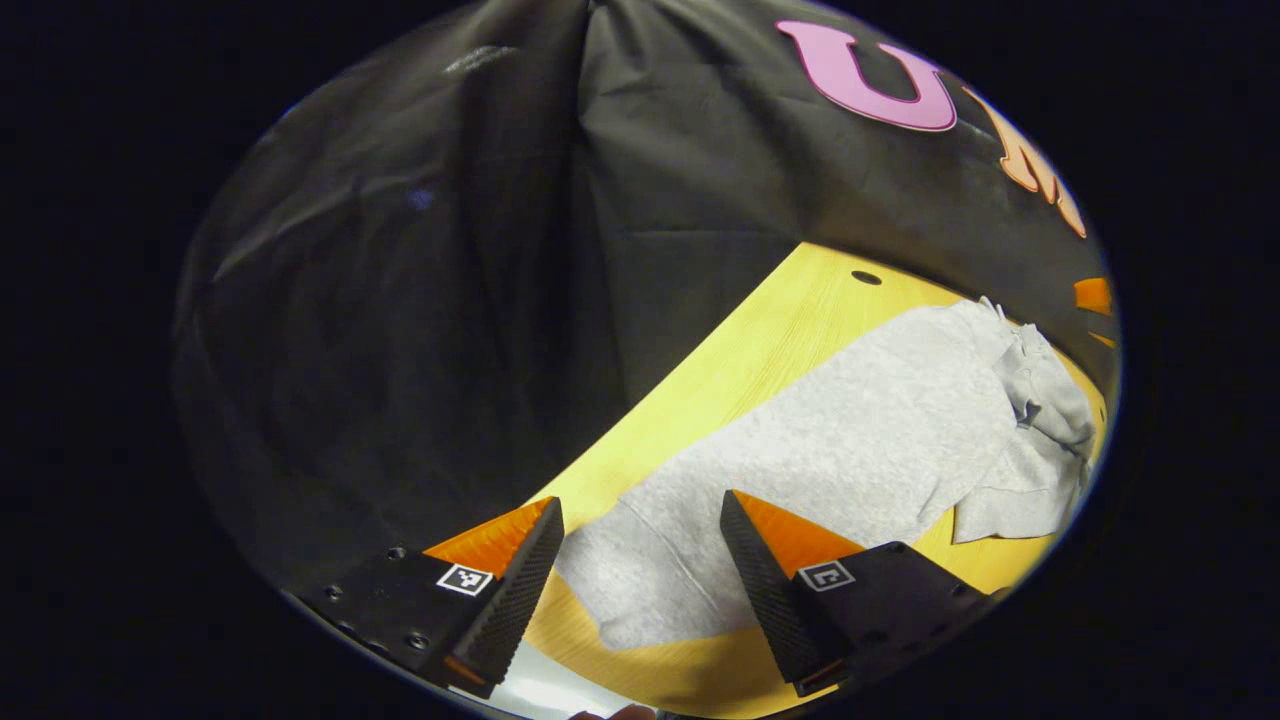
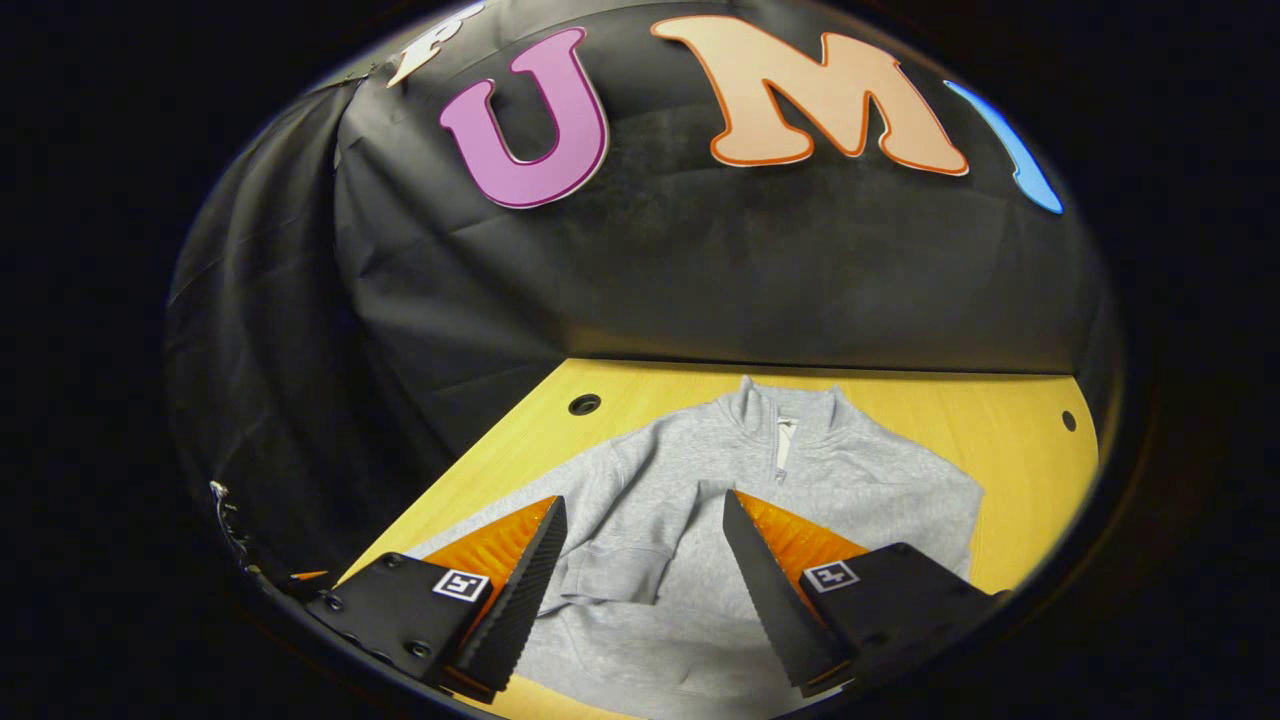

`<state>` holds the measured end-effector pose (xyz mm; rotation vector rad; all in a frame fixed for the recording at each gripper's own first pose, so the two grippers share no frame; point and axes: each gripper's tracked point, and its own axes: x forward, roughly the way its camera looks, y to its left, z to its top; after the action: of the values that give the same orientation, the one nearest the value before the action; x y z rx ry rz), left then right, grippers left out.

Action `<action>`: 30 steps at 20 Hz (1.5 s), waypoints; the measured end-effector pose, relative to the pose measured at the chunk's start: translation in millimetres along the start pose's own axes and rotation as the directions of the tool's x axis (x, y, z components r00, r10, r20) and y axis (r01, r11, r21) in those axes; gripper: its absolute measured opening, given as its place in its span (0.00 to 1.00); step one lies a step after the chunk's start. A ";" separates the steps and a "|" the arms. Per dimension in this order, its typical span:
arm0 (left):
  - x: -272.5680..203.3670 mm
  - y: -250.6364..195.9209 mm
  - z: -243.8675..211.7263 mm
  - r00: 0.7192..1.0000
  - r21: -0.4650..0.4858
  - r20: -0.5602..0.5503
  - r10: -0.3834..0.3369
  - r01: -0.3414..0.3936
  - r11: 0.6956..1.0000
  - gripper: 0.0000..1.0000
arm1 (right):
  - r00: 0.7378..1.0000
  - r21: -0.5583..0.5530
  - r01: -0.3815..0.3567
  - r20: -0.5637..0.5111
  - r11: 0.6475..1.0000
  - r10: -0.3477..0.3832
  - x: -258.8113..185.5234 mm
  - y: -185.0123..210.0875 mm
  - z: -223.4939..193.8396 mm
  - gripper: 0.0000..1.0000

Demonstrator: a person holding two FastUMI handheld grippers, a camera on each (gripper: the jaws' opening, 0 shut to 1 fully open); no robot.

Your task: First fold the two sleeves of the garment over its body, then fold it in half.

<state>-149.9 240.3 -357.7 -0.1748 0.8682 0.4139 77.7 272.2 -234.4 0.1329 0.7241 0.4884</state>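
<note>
A grey sweatshirt (image 2: 800, 480) is lying flat on the yellow wooden table (image 2: 1000, 410), collar toward the black booth wall, with its short zip facing up. In the right gripper view one sleeve (image 2: 625, 520) is already lying folded across the chest, its cuff resting near the middle of the body. The sleeve on the other side is not sticking out past the body in this view, so it looks folded in as well (though the fingers are hiding part of the cloth, so I cannot be sure).

The right gripper (image 2: 640, 560) is hovering above the lower body of the sweatshirt with its jaws spread wide, holding nothing. The left gripper (image 1: 640, 555) is hanging over the garment's hem corner near the table edge, jaws equally wide and empty.

By my reading, the sleeve stage is looking finished or nearly so, and the fold in half is not yet done: the body is lying at full length.
</note>
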 end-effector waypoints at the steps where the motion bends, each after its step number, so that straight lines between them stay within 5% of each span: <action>1: 1.4 0.4 -4.9 1.000 -0.011 -0.018 0.000 -0.001 1.000 0.94 | 1.000 0.003 0.005 0.001 1.000 -0.005 -3.0 -4.5 -0.5 0.98; 7: 7.0 -6.1 -13.2 1.000 -0.029 -0.029 -0.003 0.002 1.000 0.96 | 1.000 -0.003 0.029 0.003 1.000 -0.029 -20.7 -27.9 -3.2 0.98; 11: 4.7 -8.5 -16.7 0.999 -0.044 -0.046 -0.012 0.010 0.999 0.87 | 1.000 0.003 0.021 0.010 1.000 -0.021 -29.0 -29.3 -3.7 0.98; 15: 5.3 -25.2 -14.6 0.997 -0.015 -0.065 -0.045 0.044 0.999 0.54 | 1.000 -0.007 0.013 0.026 1.000 -0.013 -39.0 -30.1 -3.5 0.98; 18: 5.6 -33.9 -15.1 0.998 0.011 -0.050 -0.042 0.042 0.999 0.16 | 0.999 -0.020 0.023 0.037 1.000 -0.022 -47.7 -38.7 -3.6 0.98; 20: 6.0 -35.6 -13.3 0.998 0.056 -0.056 -0.026 0.030 0.998 0.03 | 0.999 -0.019 0.030 0.043 0.999 -0.029 -53.4 -45.4 -4.5 0.98; 30: -1.1 -69.6 61.3 0.997 0.012 0.009 -0.080 0.080 0.997 0.00 | 0.996 -0.022 0.077 0.051 0.997 -0.076 -92.3 -87.3 -11.0 0.98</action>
<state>-78.1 196.2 -319.0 -0.1965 0.8514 0.3345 44.4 151.2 -211.5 0.0945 0.6712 0.4193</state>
